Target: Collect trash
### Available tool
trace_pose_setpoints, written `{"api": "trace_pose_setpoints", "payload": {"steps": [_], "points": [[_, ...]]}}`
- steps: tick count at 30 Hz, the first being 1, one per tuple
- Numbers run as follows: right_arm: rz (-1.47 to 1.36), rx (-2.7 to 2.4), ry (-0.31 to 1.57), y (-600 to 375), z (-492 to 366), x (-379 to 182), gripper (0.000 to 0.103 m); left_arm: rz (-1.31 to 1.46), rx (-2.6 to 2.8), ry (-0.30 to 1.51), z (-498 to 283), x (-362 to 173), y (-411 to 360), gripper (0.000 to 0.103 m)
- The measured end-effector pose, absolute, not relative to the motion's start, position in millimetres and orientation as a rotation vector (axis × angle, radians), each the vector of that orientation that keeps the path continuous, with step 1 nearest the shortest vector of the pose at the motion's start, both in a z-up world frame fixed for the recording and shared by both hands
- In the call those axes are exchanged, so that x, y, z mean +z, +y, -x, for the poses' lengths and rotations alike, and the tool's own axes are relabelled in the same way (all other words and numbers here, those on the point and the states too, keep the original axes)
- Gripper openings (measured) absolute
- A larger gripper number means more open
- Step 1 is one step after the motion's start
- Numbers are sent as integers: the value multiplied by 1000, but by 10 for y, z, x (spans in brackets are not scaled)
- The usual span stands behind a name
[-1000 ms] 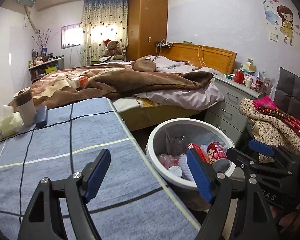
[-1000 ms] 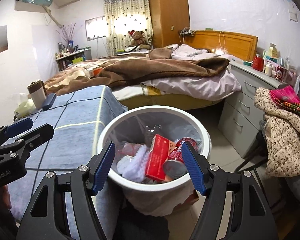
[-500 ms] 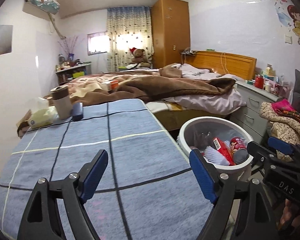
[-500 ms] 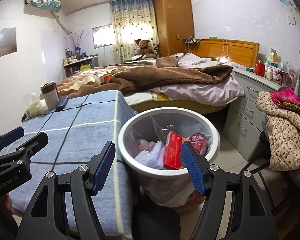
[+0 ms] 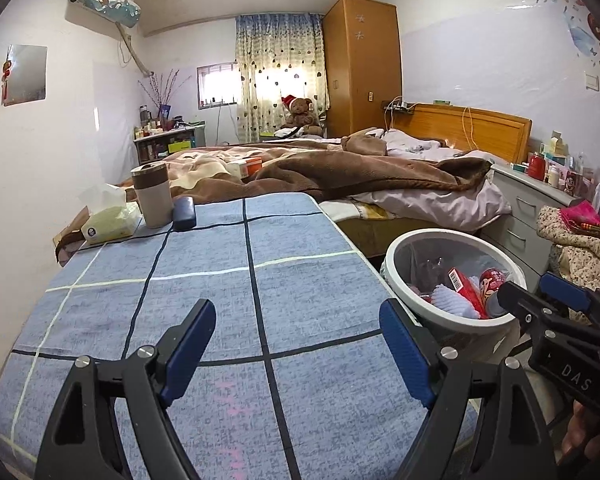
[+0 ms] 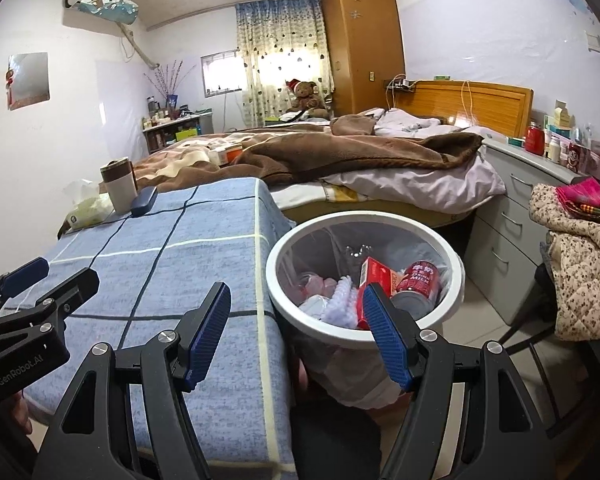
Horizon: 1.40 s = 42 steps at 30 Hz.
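Observation:
A white-rimmed trash bin [image 6: 379,222] with a clear liner stands on the floor right of the table; it also shows in the left wrist view [image 5: 451,236]. Inside lie a red carton [image 6: 373,272], a red drink can [image 6: 419,278] and white crumpled waste [image 6: 339,304]. My right gripper [image 6: 296,328] is open and empty, low in front of the bin's near rim. My left gripper [image 5: 296,344] is open and empty above the blue checked tablecloth [image 5: 204,296].
At the table's far left stand a tissue pack [image 5: 108,218], a brown-and-white cup [image 5: 152,198] and a dark blue case [image 5: 184,208]. A bed with a brown blanket [image 5: 339,172] lies behind. Grey drawers [image 6: 515,216] and a chair piled with clothes [image 6: 575,256] stand at right.
Both grippers have drawn back and to the left, away from the bin. The left view now faces the tabletop. Both stay open and empty.

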State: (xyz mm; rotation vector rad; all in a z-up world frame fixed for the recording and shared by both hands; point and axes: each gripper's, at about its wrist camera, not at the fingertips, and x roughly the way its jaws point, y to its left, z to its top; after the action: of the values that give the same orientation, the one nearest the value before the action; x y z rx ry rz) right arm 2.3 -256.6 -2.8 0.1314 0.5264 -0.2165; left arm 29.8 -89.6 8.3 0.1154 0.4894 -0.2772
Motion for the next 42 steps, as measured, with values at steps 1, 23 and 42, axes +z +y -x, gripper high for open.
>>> {"api": "trace_pose_setpoints", "payload": {"steps": [1,23,42], "points": [[-136,-213,527,-2567,-23,-28,70,-115,-274,488,-295,85,-893,85],[-151,-238,512,-2606,52,5,70,-121,-287,481,-233,115,-949,85],[-149,-238,511,-2610,56,7,70,-122,-293,475,-204,136,-958,85]]}}
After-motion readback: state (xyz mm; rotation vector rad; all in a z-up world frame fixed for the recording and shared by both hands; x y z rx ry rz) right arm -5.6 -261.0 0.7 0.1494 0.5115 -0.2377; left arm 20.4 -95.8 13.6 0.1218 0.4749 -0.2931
